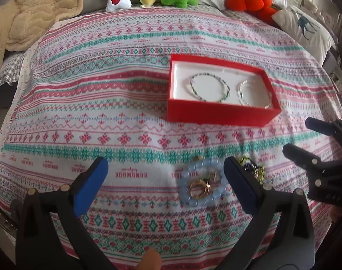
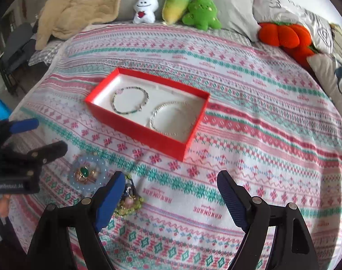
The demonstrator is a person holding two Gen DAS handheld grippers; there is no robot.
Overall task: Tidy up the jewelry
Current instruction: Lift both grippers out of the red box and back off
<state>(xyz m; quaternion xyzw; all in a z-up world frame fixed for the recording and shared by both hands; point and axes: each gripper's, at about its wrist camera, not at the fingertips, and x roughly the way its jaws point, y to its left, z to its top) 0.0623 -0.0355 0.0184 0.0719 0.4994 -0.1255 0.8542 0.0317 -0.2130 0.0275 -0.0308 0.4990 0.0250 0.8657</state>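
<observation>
Both grippers are hovering low over the bed, nearest of everything. Left gripper (image 1: 166, 180): jaws spread wide, holding nothing. Right gripper (image 2: 171, 193): jaws likewise spread, holding nothing.

Landmark: red box (image 1: 215, 114), lidless, lying on the patterned bedspread (image 1: 103, 112).
- Inside the box: a dark beaded bracelet (image 1: 209, 86) and, beside it, a silvery bracelet (image 1: 255, 94), lying apart from each other.
- Well short of the box, toward the grippers: a pale blue bead bracelet (image 1: 201, 181) lying flat, with a gold ring (image 1: 196, 189) and small trinkets heaped inside its loop.
- Just beside that, also short of the box: a green-and-dark bead tangle (image 2: 128, 200), partly hidden behind a jaw in both views.
- Far beyond the box: plush toys (image 2: 177, 6) against the pillows.

Risks, judged: the loose pieces are still waiting outside the box. Lifting the blue bracelet is likely scattering the ring heaped within it. The tangle may be snagging or stretching if pinched by one strand. Soft bedding is giving under any press, letting small items slip from the pads.
</observation>
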